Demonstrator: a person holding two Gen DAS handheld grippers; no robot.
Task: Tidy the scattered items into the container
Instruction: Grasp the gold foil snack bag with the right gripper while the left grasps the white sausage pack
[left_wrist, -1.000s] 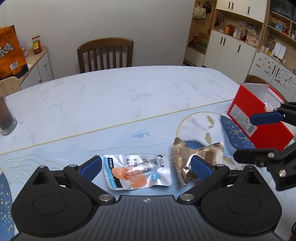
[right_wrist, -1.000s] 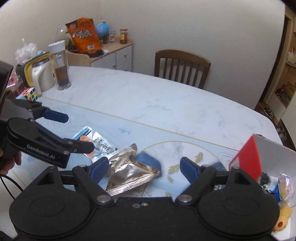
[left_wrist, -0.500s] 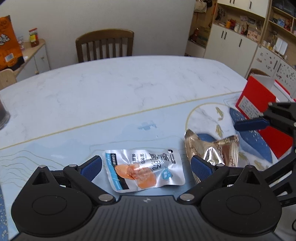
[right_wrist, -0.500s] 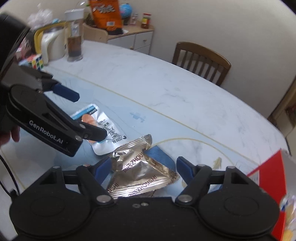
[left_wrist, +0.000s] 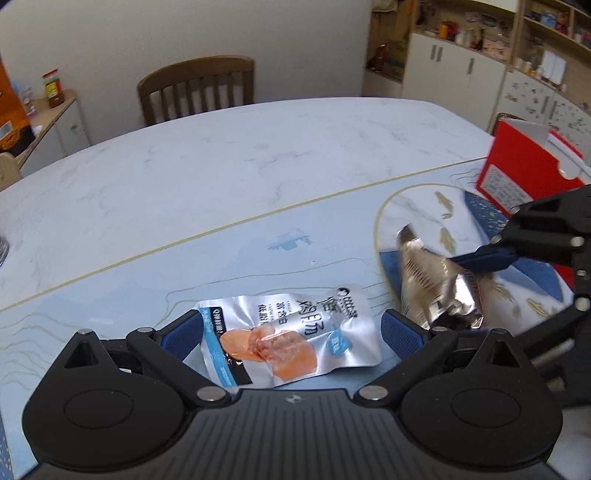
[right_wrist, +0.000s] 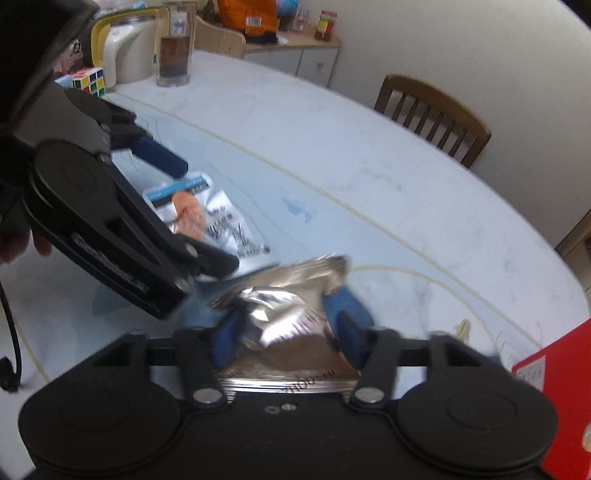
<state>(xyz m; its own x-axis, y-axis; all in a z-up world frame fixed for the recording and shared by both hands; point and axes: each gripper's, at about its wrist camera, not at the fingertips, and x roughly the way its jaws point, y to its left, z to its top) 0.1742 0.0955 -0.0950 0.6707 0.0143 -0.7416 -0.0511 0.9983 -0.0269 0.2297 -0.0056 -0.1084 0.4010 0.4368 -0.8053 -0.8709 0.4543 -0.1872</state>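
Marble counter (left_wrist: 229, 155): hard and glossy, lying under both tools.
Red container (left_wrist: 517, 173): cardboard, standing open beyond the right tool's tips.
Silver pouch (left_wrist: 291, 328): flat slick foil, lying between the left tool's (left_wrist: 291, 330) wide-open pads, untouched.
Gold foil packet (right_wrist: 291, 314): crinkly and puffy; right tool (right_wrist: 286, 336) is closing on it, pads creasing it.
Step advice: squeezing mid-body, gently, before lifting.

The right gripper (right_wrist: 288, 332) angles downward, fingers closing, while the left gripper (left_wrist: 291, 332) holds its fingers wide apart.
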